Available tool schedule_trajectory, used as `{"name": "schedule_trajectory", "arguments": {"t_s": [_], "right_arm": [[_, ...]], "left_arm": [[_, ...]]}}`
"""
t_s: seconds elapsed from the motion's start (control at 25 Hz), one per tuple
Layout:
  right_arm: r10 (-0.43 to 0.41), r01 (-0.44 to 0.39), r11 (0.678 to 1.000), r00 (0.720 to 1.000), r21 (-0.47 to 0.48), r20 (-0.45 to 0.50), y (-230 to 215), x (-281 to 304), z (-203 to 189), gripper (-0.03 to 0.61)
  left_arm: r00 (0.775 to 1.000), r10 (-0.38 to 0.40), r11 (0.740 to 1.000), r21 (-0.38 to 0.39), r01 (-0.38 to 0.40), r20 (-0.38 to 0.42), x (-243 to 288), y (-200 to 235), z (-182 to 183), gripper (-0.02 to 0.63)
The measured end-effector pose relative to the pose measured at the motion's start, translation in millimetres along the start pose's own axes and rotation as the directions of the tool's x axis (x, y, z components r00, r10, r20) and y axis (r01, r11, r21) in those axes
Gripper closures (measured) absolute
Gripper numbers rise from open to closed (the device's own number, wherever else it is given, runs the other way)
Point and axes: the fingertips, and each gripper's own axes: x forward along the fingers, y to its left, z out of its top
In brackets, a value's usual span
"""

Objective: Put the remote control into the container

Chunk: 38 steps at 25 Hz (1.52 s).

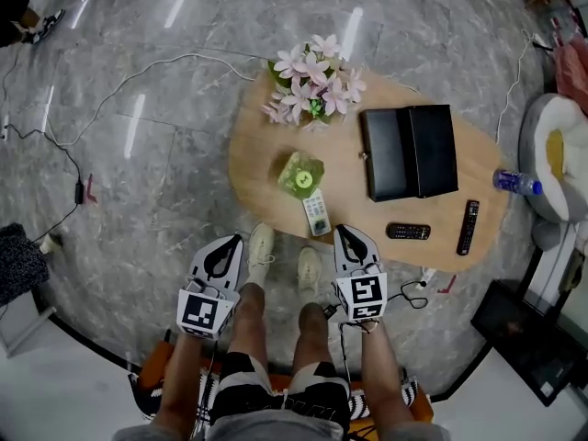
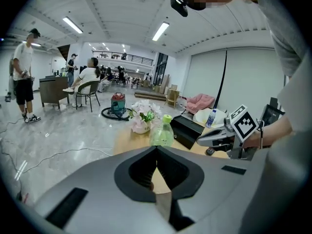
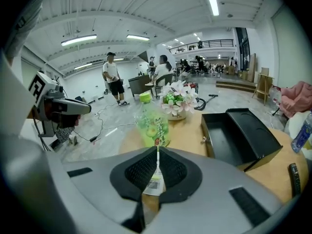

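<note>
Smooth wooden table (image 1: pixel 262 150), glossy marble-look floor (image 1: pixel 165 72), matt black container (image 1: pixel 409 150).

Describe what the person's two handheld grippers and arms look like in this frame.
The left gripper and right gripper both have light grey, wedge-shaped shells that taper toward the tips. Black ribbed pads line a teardrop-shaped opening in each. Each carries a white cube with black square markers at the rear. The forearms show no sleeves in the head view, and the person wears black-and-white striped shorts.
</note>
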Motion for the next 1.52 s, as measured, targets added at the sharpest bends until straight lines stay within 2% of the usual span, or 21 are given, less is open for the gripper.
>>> {"name": "schedule_trajectory", "arguments": {"t_s": [0.16, 0.32, 0.44, 0.76, 1.08, 1.28, 1.52], "right_arm": [[-0.023, 0.023, 1.000, 1.000, -0.016, -0.017, 2.0, 21.8, -5.8, 0.566], [-0.020, 0.022, 0.999, 0.998, 0.031, -0.066, 2.5, 47.3, -18.3, 0.554], [-0.004, 0.011, 0.998, 0.993, 0.062, -0.118, 3.2, 64.9, -34.0, 0.481], [0.000, 0.013, 0.999, 0.973, 0.052, -0.232, 8.2, 92.4, -71.6, 0.354], [-0.033, 0.038, 0.999, 0.958, 0.014, -0.284, 11.6, 108.0, -89.2, 0.348], [-0.039, 0.047, 0.999, 0.952, 0.020, -0.304, 11.5, 111.1, -91.9, 0.347], [-0.042, 0.059, 0.997, 0.946, 0.040, -0.323, 7.2, 111.8, -89.3, 0.347]], "left_arm": [[1.000, 0.023, 1.000, -0.019, -0.023, -0.005, -2.4, 7.4, -0.3, 0.605], [1.000, 0.026, 0.999, -0.038, -0.026, -0.003, -5.9, 15.8, -4.6, 0.606], [1.000, 0.028, 0.999, -0.041, -0.028, -0.014, -6.9, 22.8, -8.2, 0.606], [0.998, 0.054, 0.997, -0.058, -0.056, -0.035, -8.5, 40.1, -19.3, 0.606], [0.997, 0.064, 0.994, -0.083, -0.068, -0.042, -9.7, 54.3, -28.9, 0.606], [0.997, 0.064, 0.992, -0.101, -0.069, -0.047, -10.1, 57.7, -35.0, 0.606], [0.997, 0.062, 0.993, -0.099, -0.065, -0.036, -10.5, 59.1, -25.1, 0.606]]}}
